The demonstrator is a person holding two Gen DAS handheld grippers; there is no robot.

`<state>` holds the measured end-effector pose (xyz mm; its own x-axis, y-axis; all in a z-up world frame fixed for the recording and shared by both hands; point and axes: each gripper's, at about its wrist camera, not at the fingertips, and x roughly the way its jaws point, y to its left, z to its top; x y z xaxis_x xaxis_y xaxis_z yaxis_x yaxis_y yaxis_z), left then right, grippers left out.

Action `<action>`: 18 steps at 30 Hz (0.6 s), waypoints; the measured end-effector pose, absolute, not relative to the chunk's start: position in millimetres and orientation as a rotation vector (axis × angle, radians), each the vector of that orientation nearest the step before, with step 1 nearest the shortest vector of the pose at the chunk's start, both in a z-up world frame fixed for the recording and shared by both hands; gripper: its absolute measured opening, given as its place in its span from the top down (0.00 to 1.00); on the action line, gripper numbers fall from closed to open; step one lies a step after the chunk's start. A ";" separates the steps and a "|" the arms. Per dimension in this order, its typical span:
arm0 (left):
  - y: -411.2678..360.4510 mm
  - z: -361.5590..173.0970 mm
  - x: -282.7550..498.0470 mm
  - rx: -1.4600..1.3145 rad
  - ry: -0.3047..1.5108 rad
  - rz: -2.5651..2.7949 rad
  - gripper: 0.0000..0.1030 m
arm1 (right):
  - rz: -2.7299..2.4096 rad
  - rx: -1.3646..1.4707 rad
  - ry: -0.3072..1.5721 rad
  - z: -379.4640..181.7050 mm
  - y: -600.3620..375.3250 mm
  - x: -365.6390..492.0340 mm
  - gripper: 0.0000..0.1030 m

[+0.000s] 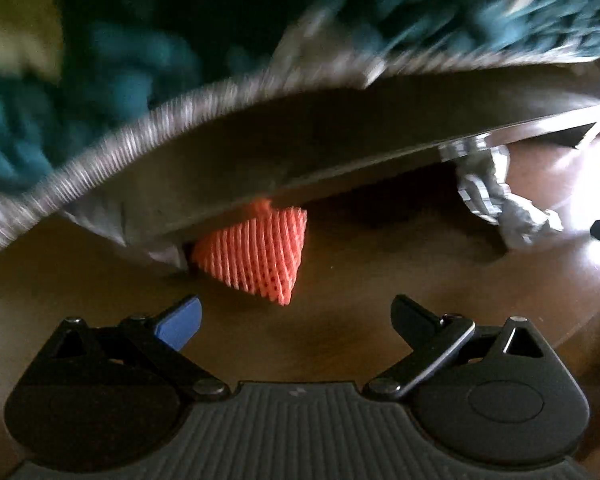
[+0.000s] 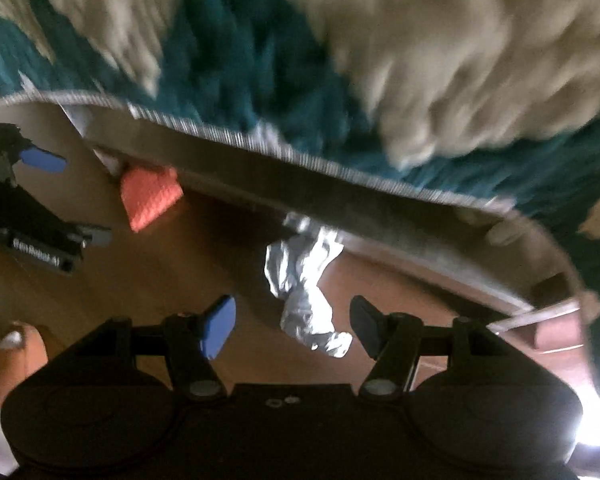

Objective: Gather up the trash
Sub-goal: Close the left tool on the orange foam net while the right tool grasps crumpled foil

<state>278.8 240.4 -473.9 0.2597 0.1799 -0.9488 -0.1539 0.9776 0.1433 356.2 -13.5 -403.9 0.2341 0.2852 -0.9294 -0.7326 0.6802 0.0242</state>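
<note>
We hold both tools wide and empty, aimed down at the wooden floor (image 1: 340, 320). Our left gripper (image 1: 296, 322) faces the orange foam fruit net (image 1: 256, 254), half tucked under the shaggy rug's (image 1: 100, 92) lifted edge; our right gripper (image 2: 292, 326) straddles the crumpled foil (image 2: 304, 284), probably our first grab, since it lies clear of the rug.

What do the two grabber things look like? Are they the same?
Yes, almost twins. Each tool is black plastic with two round lobes at its base and jointed arms held by silver pins. On the left tool and the right tool, one finger has a blue pad and the other a black pad. White lettering shows on the left one's side, too blurred to read.
</note>
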 end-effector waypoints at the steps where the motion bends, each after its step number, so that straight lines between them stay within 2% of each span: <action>1: 244.2 -482.3 279.7 0.016 1.289 0.238 0.01 | 0.735 -0.481 1.150 -414.5 -11.0 358.0 0.38; 7: 263.8 -519.6 286.6 -0.007 1.274 0.297 0.01 | 0.745 -0.537 1.168 -460.7 10.7 370.5 0.39; 16: 269.8 -547.3 297.7 -0.012 1.266 0.290 0.02 | 0.690 -0.493 1.209 -502.2 22.8 396.5 0.40; 18: 274.4 -550.6 297.6 -0.041 1.270 0.304 0.07 | 0.704 -0.486 1.223 -506.9 22.8 396.8 0.41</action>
<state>297.6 274.4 -550.6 0.2625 0.2019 -0.9436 -0.2468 0.9594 0.1367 396.8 22.8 -506.9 0.1759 0.2240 -0.9586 -0.7160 0.6974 0.0315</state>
